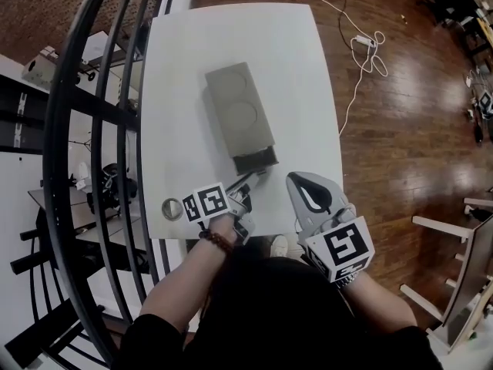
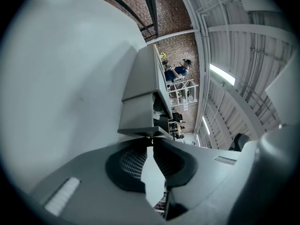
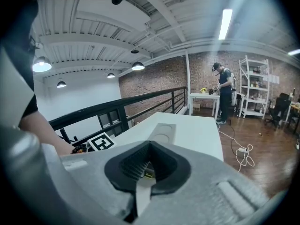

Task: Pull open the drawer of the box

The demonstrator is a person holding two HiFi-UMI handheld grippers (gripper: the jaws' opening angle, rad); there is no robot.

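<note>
I log the box [image 1: 239,114] and drawer [image 1: 256,160] as matt grey and smooth. Tabletop [image 1: 296,68] is white, matt. Floor [image 1: 416,99] at 3 o'clock is glossy wood. Railing [image 1: 83,129] at 9 o'clock is black metal.

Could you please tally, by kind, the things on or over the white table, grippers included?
Grey box, its drawer partly out: 1
Small round disc: 1
Grippers: 2 (left gripper closed on the drawer's front, right gripper shut, empty)
Total: 4
</note>
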